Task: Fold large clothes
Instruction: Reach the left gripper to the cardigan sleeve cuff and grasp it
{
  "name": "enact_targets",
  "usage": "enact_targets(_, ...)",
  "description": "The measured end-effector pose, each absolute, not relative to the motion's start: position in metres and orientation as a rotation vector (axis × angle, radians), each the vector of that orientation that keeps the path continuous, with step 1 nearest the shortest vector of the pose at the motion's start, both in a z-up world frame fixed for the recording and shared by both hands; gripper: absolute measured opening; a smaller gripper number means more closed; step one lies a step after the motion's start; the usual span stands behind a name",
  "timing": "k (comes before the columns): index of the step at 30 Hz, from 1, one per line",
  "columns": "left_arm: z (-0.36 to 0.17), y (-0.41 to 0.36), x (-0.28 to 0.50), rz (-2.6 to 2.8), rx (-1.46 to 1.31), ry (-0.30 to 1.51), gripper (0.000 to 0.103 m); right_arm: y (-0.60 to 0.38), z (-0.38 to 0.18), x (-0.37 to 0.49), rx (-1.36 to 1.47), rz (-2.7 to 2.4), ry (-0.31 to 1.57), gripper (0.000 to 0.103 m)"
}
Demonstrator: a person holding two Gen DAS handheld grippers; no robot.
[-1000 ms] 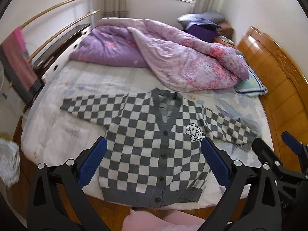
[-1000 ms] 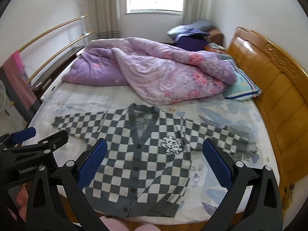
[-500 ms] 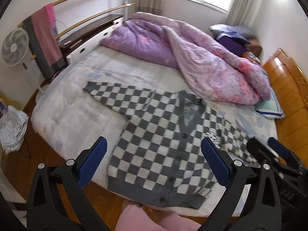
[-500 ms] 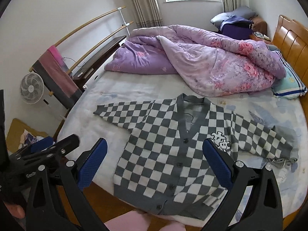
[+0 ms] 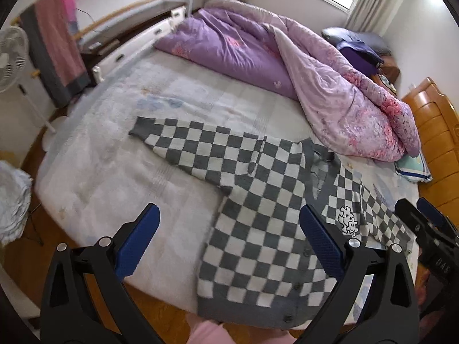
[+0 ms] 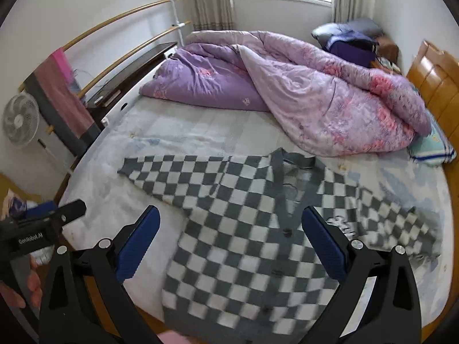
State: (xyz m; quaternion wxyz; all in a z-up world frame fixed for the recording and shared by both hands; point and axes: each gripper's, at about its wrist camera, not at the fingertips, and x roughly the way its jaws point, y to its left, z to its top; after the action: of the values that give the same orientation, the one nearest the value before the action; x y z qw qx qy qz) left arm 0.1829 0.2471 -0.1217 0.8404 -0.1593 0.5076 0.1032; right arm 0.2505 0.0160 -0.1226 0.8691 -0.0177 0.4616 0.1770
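A grey-and-white checkered cardigan [image 5: 266,203] [image 6: 252,229] lies flat and buttoned on the bed, both sleeves spread sideways, hem at the near edge. Its left sleeve [image 5: 183,143] reaches toward the bed's left side. My left gripper [image 5: 228,235] hovers open above the near bed edge, over bare sheet and the cardigan's left flank, holding nothing. My right gripper [image 6: 229,238] is also open and empty, above the cardigan's body. In the right wrist view the left gripper [image 6: 48,223] shows at the left edge; the left wrist view catches the right gripper [image 5: 424,223] at the right edge.
A crumpled purple and pink quilt [image 5: 287,66] [image 6: 287,86] fills the far half of the bed. The pale sheet [image 5: 114,172] is bare left of the cardigan. A wooden headboard [image 5: 436,143] stands right; a fan [image 6: 20,120], rails and hung towel [image 5: 57,43] are left.
Both views have swung left and moved lower toward the bed, so the cardigan sits further right and larger. Both grippers stay open and empty.
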Motion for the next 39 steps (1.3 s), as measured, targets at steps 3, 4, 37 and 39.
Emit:
enact_targets(3,-0.161,0.302,0.214,0.192,-0.326,1.111,0.097,0.057,-0.153,0.277,-0.050,0.332,0.993,0.087)
enact_targets(4,-0.172,0.317,0.223,0.191,-0.334,1.117,0.097,0.066,-0.162,0.283,-0.063,0.322,1.002,0.087)
enact_targets(37,-0.432,0.568,0.371,0.524,-0.459,1.083,0.009,0.180,-0.405,0.395,-0.151,0.200,1.390,0.054)
enact_targets(39,-0.409,0.555,0.374,0.513,-0.376,1.057,0.009,0.171,-0.412,0.404,-0.101,0.191,1.400,0.044)
